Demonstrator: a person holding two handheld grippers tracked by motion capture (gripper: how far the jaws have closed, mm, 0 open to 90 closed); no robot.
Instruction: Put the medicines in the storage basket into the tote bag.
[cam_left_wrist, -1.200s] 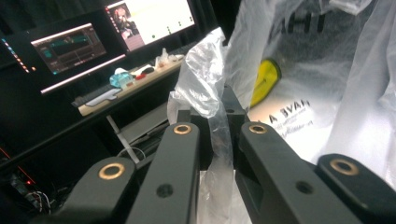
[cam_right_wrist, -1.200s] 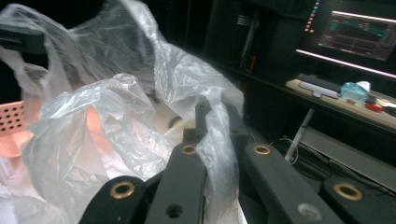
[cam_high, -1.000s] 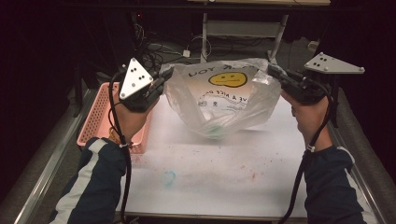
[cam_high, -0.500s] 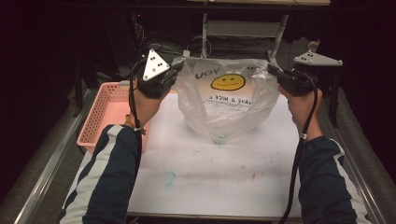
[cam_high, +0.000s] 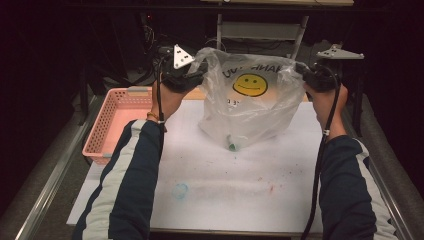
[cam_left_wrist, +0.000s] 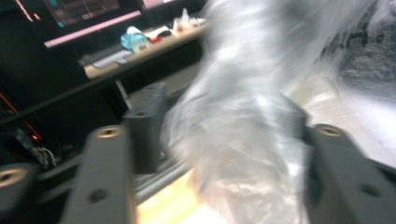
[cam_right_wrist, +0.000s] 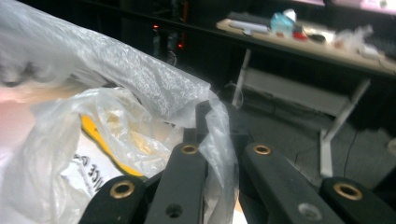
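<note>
A clear plastic bag (cam_high: 250, 110) printed with a yellow smiley face hangs between my two grippers over the far part of the white table (cam_high: 240, 190); its bottom touches the tabletop. A small green object (cam_high: 231, 145) lies inside at the bottom. At the bag's left handle, my left gripper (cam_high: 189, 76) has just been opening its jaws. In the left gripper view the jaws (cam_left_wrist: 222, 112) stand wide with the bunched handle (cam_left_wrist: 233, 154) loose between them. My right gripper (cam_high: 309, 76) is shut on the right handle, with plastic (cam_right_wrist: 116, 116) pinched between its close-set jaws (cam_right_wrist: 219, 122).
A pink mesh basket (cam_high: 112, 125) sits at the table's left edge. A faint blue ring mark (cam_high: 180, 191) and coloured smudges stain the near tabletop. Behind the table stands a desk with white legs (cam_right_wrist: 336, 116) and dark surroundings.
Both hands have carried the bag toward the far edge and closer together, so the bag hangs narrower and taller. The left jaws have opened around the handle.
</note>
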